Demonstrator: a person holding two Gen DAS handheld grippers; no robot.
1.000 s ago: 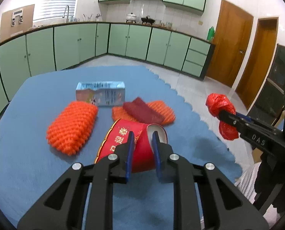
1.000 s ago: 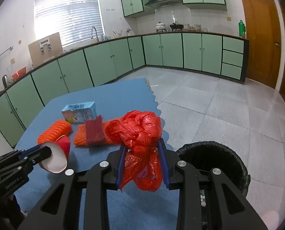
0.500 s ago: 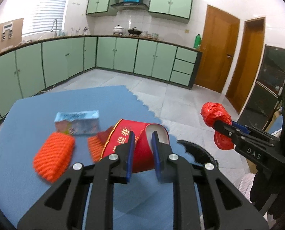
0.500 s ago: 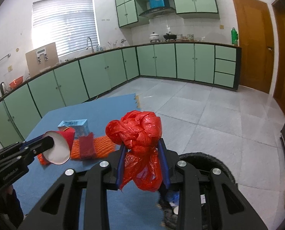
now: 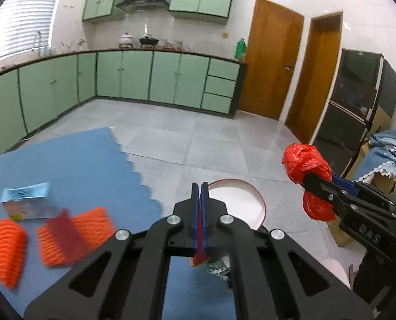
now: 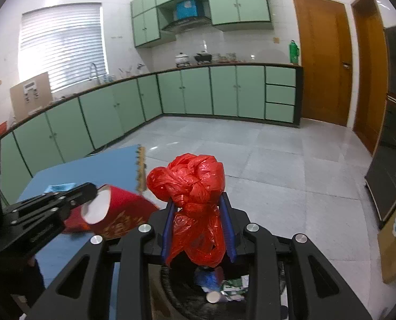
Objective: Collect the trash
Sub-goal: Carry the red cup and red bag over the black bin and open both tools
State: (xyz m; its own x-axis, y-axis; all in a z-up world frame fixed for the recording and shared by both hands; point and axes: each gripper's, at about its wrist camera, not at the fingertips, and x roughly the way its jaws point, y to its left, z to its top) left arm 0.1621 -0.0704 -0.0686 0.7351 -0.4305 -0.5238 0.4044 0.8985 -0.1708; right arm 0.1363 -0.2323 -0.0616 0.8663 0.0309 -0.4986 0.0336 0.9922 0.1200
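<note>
My left gripper [image 5: 200, 202] hangs past the blue table's edge, its jaws closing until they almost meet. A thin strip of the red paper cup [image 5: 235, 205] wall is pinched between them, and the cup's white mouth shows to the right of the fingers. In the right wrist view the cup [image 6: 118, 213] hangs at that gripper's tip [image 6: 87, 190]. My right gripper [image 6: 198, 226] is shut on a knotted red plastic bag [image 6: 195, 186], directly above the black bin [image 6: 176, 293]. The bag [image 5: 304, 162] also shows at the right of the left wrist view.
On the blue table [image 5: 64, 154] lie a light blue carton [image 5: 24, 200], two orange foam nets [image 5: 7, 250] and a dark red wrapper [image 5: 64, 229]. The bin holds a paper cup [image 6: 213, 297] and scraps. Grey tiled floor, green cabinets and wooden doors surround.
Both grippers have swung right, from over the table to over the bin. The left jaws have closed from around the cup's body to a narrow pinch on its wall.
</note>
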